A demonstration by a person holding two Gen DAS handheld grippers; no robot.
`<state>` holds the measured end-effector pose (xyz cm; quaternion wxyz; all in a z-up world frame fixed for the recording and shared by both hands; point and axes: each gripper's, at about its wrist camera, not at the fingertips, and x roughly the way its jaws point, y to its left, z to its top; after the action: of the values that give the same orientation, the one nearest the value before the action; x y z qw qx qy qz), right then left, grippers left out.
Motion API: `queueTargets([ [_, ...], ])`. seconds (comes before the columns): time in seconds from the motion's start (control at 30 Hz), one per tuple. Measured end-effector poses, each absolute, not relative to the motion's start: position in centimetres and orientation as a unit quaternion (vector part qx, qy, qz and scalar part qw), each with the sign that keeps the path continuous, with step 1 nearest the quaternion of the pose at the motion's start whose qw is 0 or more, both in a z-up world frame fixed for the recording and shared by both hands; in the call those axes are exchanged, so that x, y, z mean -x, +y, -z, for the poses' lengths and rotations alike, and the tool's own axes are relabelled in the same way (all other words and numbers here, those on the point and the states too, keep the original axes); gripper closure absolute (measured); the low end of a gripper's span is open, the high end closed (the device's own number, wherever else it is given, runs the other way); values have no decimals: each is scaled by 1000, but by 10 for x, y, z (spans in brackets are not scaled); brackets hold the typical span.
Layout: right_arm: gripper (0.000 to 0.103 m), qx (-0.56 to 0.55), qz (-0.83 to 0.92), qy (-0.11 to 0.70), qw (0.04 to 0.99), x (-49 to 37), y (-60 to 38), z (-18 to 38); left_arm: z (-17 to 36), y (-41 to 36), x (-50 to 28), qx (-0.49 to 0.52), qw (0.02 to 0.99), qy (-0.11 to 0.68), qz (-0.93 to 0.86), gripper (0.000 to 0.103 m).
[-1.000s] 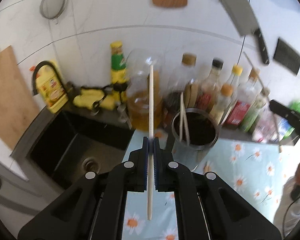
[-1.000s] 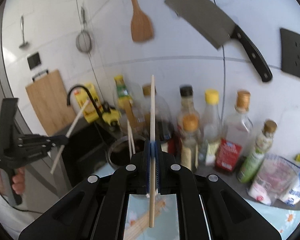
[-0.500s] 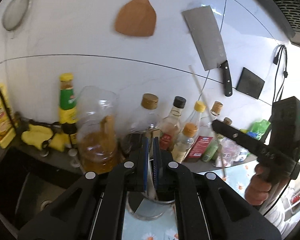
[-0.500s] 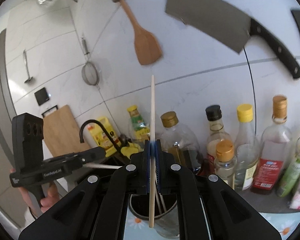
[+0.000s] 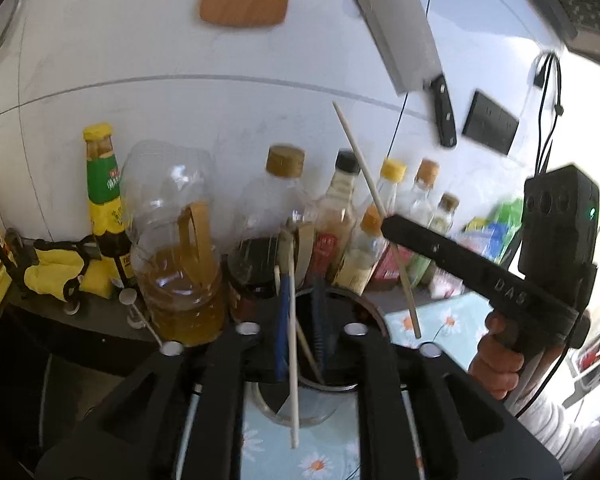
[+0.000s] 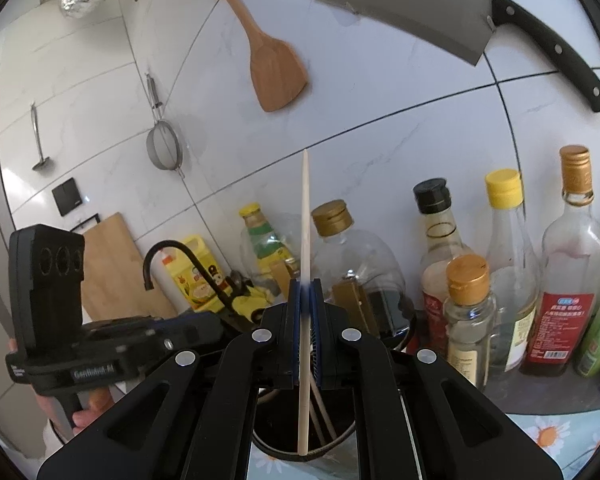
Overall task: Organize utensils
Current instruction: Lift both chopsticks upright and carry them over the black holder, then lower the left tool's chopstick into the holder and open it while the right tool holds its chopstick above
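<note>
Everything here turns on the holder (image 5: 320,384), the round metal cup standing on the flowered mat with a few chopsticks already leaning inside it. The left gripper (image 5: 300,320) hangs directly over the holder's mouth, tilted downward, and its chopstick (image 5: 292,360) runs between the jaws with its long axis nearly in line with the fingers, the near end reaching out over the holder's front wall toward the camera. The jaws are opening at this moment; a gap shows on the right of the stick while it lies along the left blue pad, so it looks freed, or nearly so (whether that pad actually bears on it I cannot tell). The right gripper (image 6: 306,320) is also just above the holder (image 6: 300,448), seen from its own camera as sitting over the near rim, and its jaws are clenched flat on a second chopstick (image 6: 304,280) held upright, the low tip hanging at the holder's front rim and the high tip toward the wall. From the left camera this stick (image 5: 374,208) slants down to the right of the holder, beside its rim. The left is the nearer of the two to dropping its stick in; the right, in my judgement, needs its low tip brought inward over the opening first
</note>
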<state>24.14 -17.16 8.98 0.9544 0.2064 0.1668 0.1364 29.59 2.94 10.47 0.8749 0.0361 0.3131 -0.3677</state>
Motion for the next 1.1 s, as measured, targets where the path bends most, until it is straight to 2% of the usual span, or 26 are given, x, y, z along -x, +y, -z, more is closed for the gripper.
queueTargets([
  [0.07,98,-208,-138,168,954,-244,-168,-86,-95,24,-302,-49,862,341,373,69],
  [0.1,98,-209,-137,169,953,-246,-167,-84,-91,22,-304,-54,858,348,373,68],
  [0.37,98,-218,-135,182,949,-249,-168,-70,-59,5,-319,-106,838,404,352,68],
  [0.43,98,-220,-132,183,949,-249,-168,-67,-55,4,-321,-111,832,416,349,70],
  [0.5,98,-223,-131,184,948,-248,-170,-64,-53,4,-321,-117,833,420,341,85],
  [0.57,98,-227,-131,187,947,-247,-172,-61,-53,8,-320,-119,833,424,335,89],
  [1.1,98,-203,-143,198,948,-240,-155,-64,-60,33,-315,-102,819,462,325,85],
])
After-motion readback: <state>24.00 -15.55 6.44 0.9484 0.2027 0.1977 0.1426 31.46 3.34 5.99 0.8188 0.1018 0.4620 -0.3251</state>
